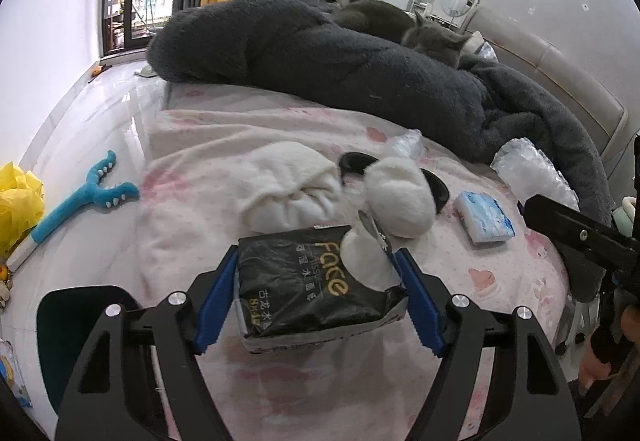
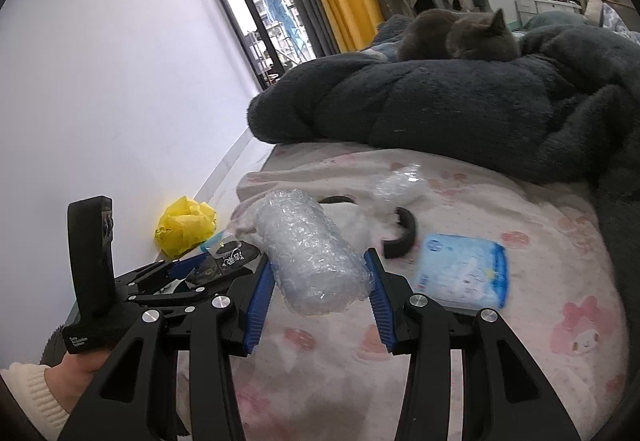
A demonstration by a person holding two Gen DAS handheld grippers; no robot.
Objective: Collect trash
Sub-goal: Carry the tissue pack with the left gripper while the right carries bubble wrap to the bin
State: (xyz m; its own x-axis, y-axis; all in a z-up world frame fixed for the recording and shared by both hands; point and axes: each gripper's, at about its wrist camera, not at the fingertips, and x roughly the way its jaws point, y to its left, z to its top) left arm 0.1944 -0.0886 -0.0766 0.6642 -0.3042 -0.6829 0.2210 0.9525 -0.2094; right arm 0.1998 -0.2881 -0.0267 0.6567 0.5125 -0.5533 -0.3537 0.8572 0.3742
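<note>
My left gripper point(image 1: 318, 255) is shut on a black tissue pack point(image 1: 296, 281) with gold lettering, and holds it just above the pink bedsheet point(image 1: 500, 281). A white tissue point(image 1: 366, 261) sticks out of the pack's torn top. My right gripper point(image 2: 319, 257) is shut on a roll of clear bubble wrap point(image 2: 308, 241), pressed between its blue pads. In the right wrist view the left gripper point(image 2: 188, 273) is low on the left with the pack point(image 2: 230, 257) in it. A blue-and-white tissue packet point(image 2: 464, 273) and a crumpled clear plastic piece point(image 2: 400, 181) lie on the sheet.
A grey cat point(image 2: 472, 37) lies on a dark fleece blanket point(image 1: 340, 69) across the far side of the bed. White fluffy earmuffs with a black band point(image 1: 400, 201) lie mid-bed. On the floor to the left are a yellow plastic bag point(image 2: 186, 225) and a blue toy point(image 1: 88, 193).
</note>
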